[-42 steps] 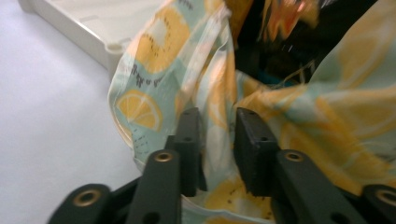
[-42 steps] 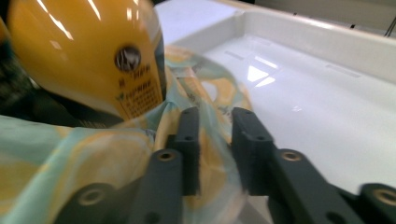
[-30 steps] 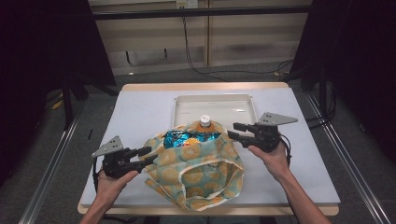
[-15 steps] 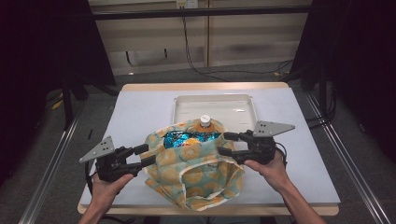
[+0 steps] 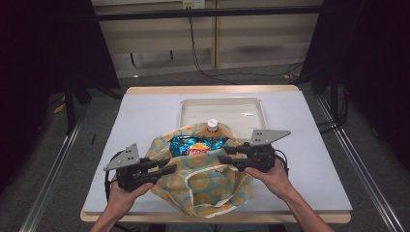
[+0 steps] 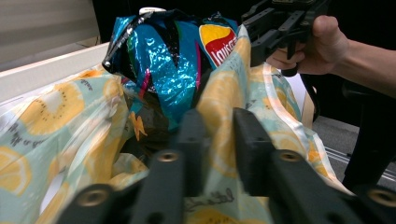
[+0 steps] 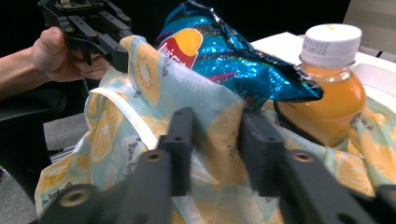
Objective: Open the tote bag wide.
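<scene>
A cloth bag (image 5: 203,186) printed with citrus slices lies on the table's near half. Its open mouth shows a shiny blue chip packet (image 5: 196,145) and an orange juice bottle (image 5: 212,126) with a white cap. My left gripper (image 5: 171,166) is at the bag's left rim; its jaws have just been closing, and a fold of the cloth (image 6: 219,116) is pinched between them. My right gripper (image 5: 222,155) is at the right rim; it too has just been closing, with cloth (image 7: 217,119) squeezed between its jaws. The bottle (image 7: 329,93) stands upright beside the packet (image 7: 233,51).
A shallow white tray (image 5: 222,108) sits just behind the bag, in the middle of the pale table (image 5: 145,116). The table's near edge runs right under the bag and the person's forearms. Dark floor and cables lie beyond the far edge.
Both grippers have moved inward onto the bag's rims, the left rightward and slightly up, the right leftward and nearer. Their jaws have narrowed onto the cloth. The packet and bottle stay put.
</scene>
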`<move>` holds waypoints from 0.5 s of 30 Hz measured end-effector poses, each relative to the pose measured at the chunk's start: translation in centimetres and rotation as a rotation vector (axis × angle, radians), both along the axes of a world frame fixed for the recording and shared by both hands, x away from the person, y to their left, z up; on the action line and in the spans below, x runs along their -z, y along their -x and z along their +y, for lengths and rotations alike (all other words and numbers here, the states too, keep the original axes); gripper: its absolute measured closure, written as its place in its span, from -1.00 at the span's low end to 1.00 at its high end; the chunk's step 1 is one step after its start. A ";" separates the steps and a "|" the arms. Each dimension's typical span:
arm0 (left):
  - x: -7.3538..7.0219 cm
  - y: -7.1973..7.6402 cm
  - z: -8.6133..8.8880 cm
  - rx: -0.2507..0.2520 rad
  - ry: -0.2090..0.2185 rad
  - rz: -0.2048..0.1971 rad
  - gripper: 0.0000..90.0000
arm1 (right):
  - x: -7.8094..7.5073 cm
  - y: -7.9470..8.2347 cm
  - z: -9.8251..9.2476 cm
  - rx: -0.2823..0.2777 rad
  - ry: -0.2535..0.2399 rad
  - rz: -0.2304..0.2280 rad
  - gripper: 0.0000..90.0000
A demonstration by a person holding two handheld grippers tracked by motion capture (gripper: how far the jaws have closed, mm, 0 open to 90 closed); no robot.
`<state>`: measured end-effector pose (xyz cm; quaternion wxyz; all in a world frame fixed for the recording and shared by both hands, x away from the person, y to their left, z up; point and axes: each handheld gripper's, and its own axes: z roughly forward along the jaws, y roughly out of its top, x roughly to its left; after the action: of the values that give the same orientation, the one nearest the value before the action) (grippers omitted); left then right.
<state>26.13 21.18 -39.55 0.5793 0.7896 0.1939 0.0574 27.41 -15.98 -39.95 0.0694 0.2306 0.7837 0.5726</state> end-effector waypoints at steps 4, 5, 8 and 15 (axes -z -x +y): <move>-0.3 0.2 0.2 0.013 0.007 -0.009 0.96 | -0.3 0.2 -0.4 0.005 -0.013 0.000 0.91; -0.5 0.3 0.3 0.017 0.016 -0.009 0.96 | -0.4 0.3 -0.6 -0.001 -0.027 0.002 0.99; -1.0 1.0 0.3 0.040 0.053 -0.001 0.95 | -0.8 1.0 -0.8 -0.010 -0.027 0.003 1.00; -0.9 2.8 0.4 0.089 0.016 -0.013 0.99 | -1.4 2.5 -1.0 -0.031 -0.031 -0.009 1.00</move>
<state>23.33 21.58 -38.64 0.5887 0.7925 0.1555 0.0352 24.87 -16.99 -38.59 0.0608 0.2170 0.7779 0.5865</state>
